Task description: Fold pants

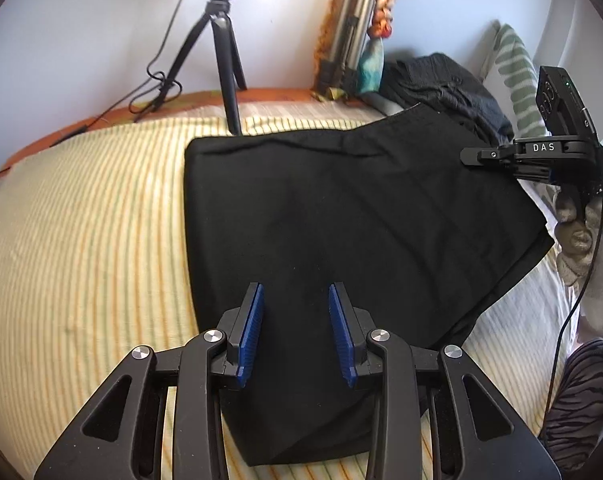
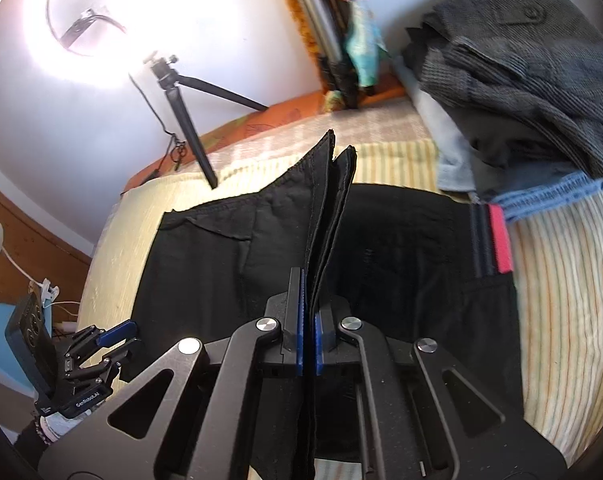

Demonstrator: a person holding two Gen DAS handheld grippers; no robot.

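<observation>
Black pants (image 1: pixel 341 208) lie folded and flat on the striped bedspread (image 1: pixel 81 220). My left gripper (image 1: pixel 296 292) hovers over their near end, jaws apart, blue pads (image 1: pixel 253 320) bare with nothing between them. At the pants' far right edge, my right gripper (image 1: pixel 473 157) is held by a gloved hand. In the right wrist view, the right gripper (image 2: pixel 309 292) is shut on a lifted fold of the pants (image 2: pixel 329 200), whose layered edges stand up between the pads. The rest of the pants (image 2: pixel 401 248) lies flat beneath. The left gripper (image 2: pixel 117 332) shows at lower left.
A small black tripod (image 1: pixel 225 60) with a cable stands on the bed behind the pants. A pile of dark grey clothes (image 2: pixel 521 60) sits at the back right, beside a striped pillow (image 1: pixel 513 72). Folded tripod legs (image 1: pixel 353 20) lean against the wall. Bedspread stretches to the left.
</observation>
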